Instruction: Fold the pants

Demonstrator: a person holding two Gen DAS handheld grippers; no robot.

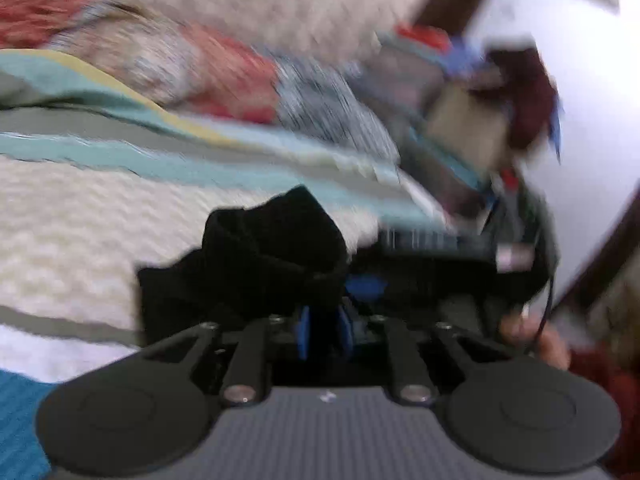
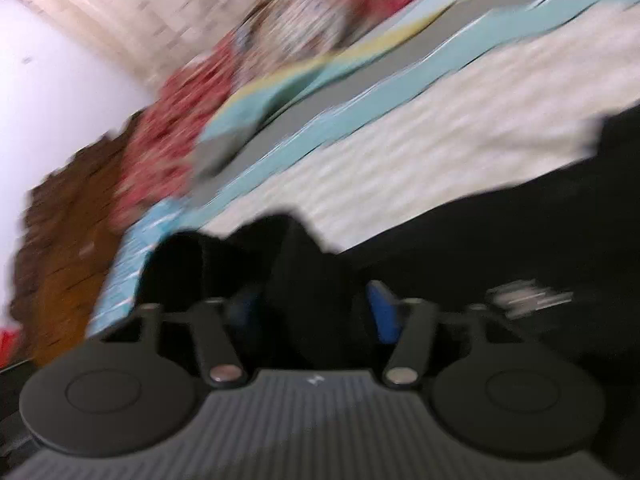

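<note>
Pants (image 1: 256,256), black and soft, sit bunched on the bedspread (image 1: 80,232) in my left view, a crumpled hump rising just ahead of my left gripper (image 1: 324,332). Its blue pads (image 1: 304,336) are nearly together with dark cloth pinched between them, so I judge it clamped on the pants. The bedspread is a nubbly cream weave banded with teal, grey and a thin yellow stripe; beyond it lies a red patterned cloth (image 1: 224,76). Across the pants I can make out my other tool and hand, badly blurred. No neat fold shows yet.

From the right view, the pants (image 2: 480,240) spread as a wide black sheet over the bedspread (image 2: 440,120), running off toward the frame's right edge. My right gripper (image 2: 316,312) has a thick ridge of the fabric standing between its blue pads (image 2: 382,312), which sit apart at the width of that ridge; I take it as holding the pants. Everything is smeared with motion. My guess is that I am early on, with both ends gripped and the folding itself left to do.
</note>
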